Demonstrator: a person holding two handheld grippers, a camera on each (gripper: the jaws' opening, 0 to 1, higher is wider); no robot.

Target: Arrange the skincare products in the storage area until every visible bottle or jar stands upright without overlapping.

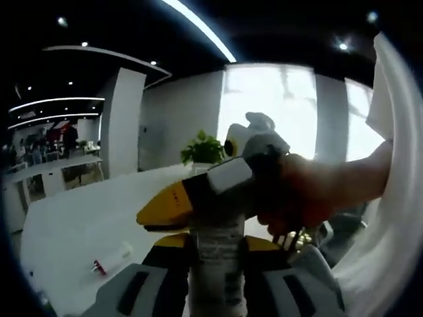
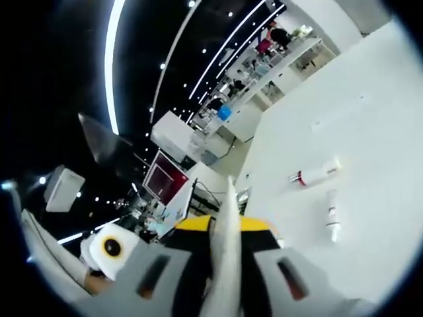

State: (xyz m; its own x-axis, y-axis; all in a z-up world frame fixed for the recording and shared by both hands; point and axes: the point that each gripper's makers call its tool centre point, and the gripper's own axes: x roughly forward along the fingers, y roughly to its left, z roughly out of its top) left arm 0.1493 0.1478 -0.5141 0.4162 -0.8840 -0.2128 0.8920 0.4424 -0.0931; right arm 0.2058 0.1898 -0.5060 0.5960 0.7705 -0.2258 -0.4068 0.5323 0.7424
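Left gripper (image 1: 217,277) at 6 o'clock has its jaws clamped on a pale bottle (image 1: 215,254) held up off the table (image 1: 79,218). The right gripper (image 1: 198,198) crosses in from 3 o'clock, so a bump could twist the bottle loose. A small tube (image 1: 112,259) lies flat at 8 o'clock. In the right gripper view, that gripper (image 2: 225,277) pinches a thin white piece, can't tell what, and it could slip. Two tubes (image 2: 316,174) (image 2: 332,212) lie flat at 3 o'clock, apart, easy to roll off.
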